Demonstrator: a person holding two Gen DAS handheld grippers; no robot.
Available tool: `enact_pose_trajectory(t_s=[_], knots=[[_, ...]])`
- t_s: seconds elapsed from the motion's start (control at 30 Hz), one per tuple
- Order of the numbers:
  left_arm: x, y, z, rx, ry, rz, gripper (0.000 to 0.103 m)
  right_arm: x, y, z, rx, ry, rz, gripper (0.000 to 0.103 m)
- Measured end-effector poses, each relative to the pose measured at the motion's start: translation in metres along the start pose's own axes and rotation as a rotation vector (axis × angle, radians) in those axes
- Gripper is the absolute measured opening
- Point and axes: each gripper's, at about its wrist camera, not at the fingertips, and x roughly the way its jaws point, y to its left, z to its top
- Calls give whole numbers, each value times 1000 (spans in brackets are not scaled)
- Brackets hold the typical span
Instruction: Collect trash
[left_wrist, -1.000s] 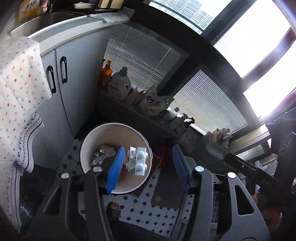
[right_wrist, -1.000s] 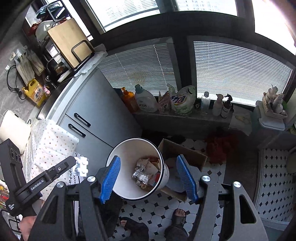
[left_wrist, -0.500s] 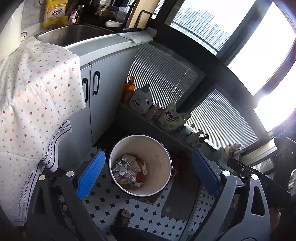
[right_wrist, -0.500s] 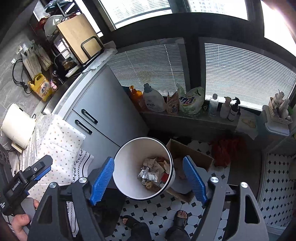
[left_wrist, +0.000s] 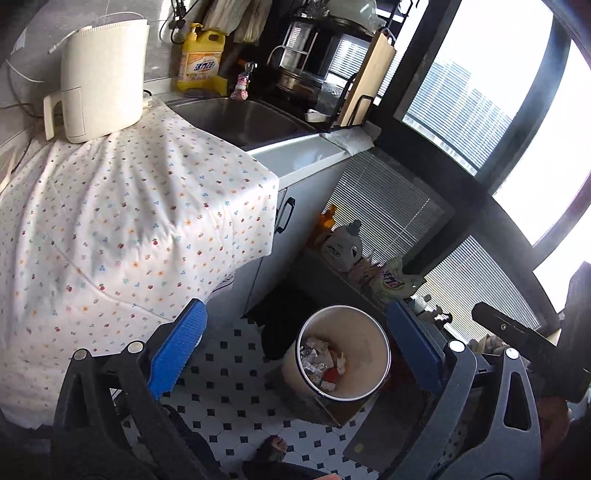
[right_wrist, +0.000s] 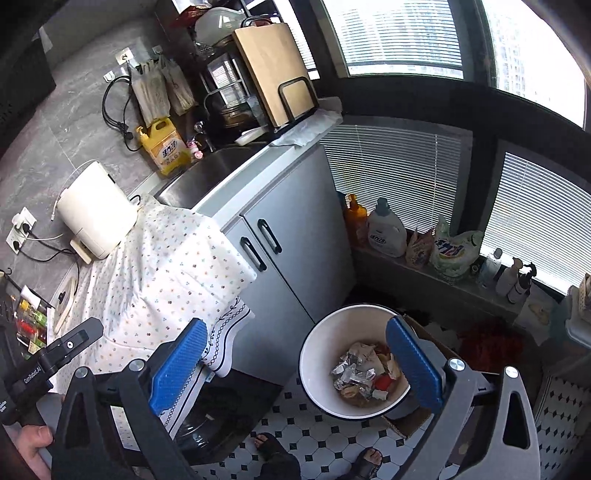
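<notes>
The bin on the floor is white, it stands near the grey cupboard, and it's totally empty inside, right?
Not empty. The right wrist view shows the bin holding crumpled foil and paper scraps. It is white and stands on the floor near the grey cupboard.

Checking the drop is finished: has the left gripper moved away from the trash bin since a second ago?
Yes. The left gripper has pulled up and back: the trash bin looks smaller and lower, the sink now visible. Its jaws have just opened, empty.

Setting: home kitchen. Evidence: steel sink set in the tabletop over grey cabinet doors, yellow dish-soap jug, wooden cutting board in a rack, white kettle. Below the right claw: tiled floor, detergent bottles along the window ledge.
</notes>
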Motion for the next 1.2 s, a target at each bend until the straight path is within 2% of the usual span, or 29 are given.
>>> enact_pose_trajectory(t_s=[0.23, 0.43, 0.7, 0.83, 0.97, 1.2], knots=[[-69, 21, 2, -80, -105, 132, 97, -19, 42, 11, -118, 22, 80, 95], [-126, 34, -3, -83, -187, 225, 97, -42, 77, 7, -163, -2, 136, 95], [-186, 57, -20, -60, -255, 263, 97, -81, 118, -18, -207, -83, 156, 95], [-207, 70, -30, -64, -246, 264, 97, -93, 131, -36, -182, -73, 159, 95], [-231, 78, -48, -63, -268, 278, 97, -106, 148, -59, -239, -76, 128, 95], [-258, 85, -79, -46, -287, 278, 97, -129, 161, -97, -267, -83, 135, 95]])
